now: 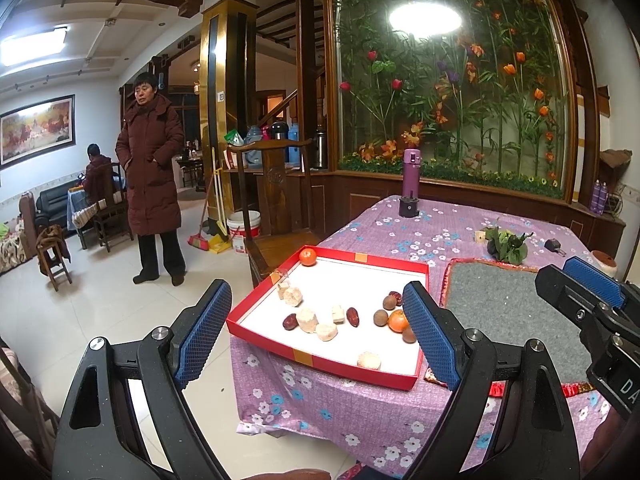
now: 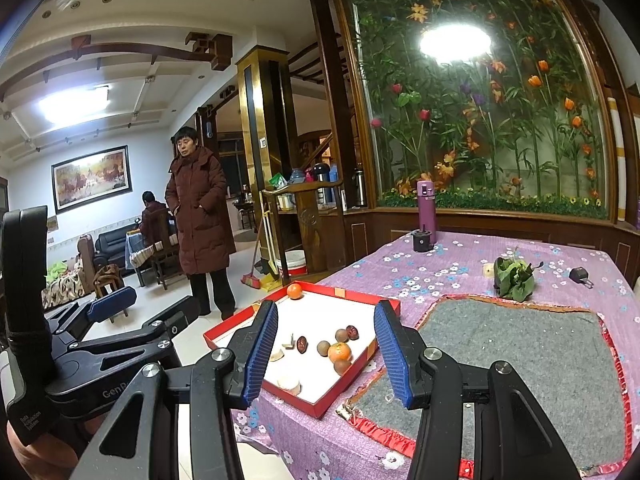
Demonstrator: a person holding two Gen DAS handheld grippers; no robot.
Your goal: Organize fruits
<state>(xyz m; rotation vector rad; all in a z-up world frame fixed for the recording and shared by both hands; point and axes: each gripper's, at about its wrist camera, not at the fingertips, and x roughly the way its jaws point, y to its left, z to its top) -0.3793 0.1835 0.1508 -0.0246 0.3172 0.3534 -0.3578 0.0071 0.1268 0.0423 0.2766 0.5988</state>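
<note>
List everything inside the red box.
The red box holds two oranges, red dates, brown round fruits and pale chunks. The left gripper's finger covers the box's right edge, so more may hide there.

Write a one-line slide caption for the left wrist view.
Open left gripper hovers before a shallow red cardboard tray of scattered fruits on a purple floral tablecloth.

Red tray (image 1: 260, 334), white floor inside. Orange tangerine (image 1: 307, 257) at far corner, second orange one (image 1: 398, 320) among brown round fruits (image 1: 380, 317). Dark red dates (image 1: 352, 317). Pale cream cakes (image 1: 307, 320). Purple tablecloth (image 1: 404, 232), white-blue flowers. Grey mat (image 2: 532, 344), red trim. Purple flask (image 1: 411, 174). Blue gripper pads (image 2: 262, 354).
</note>
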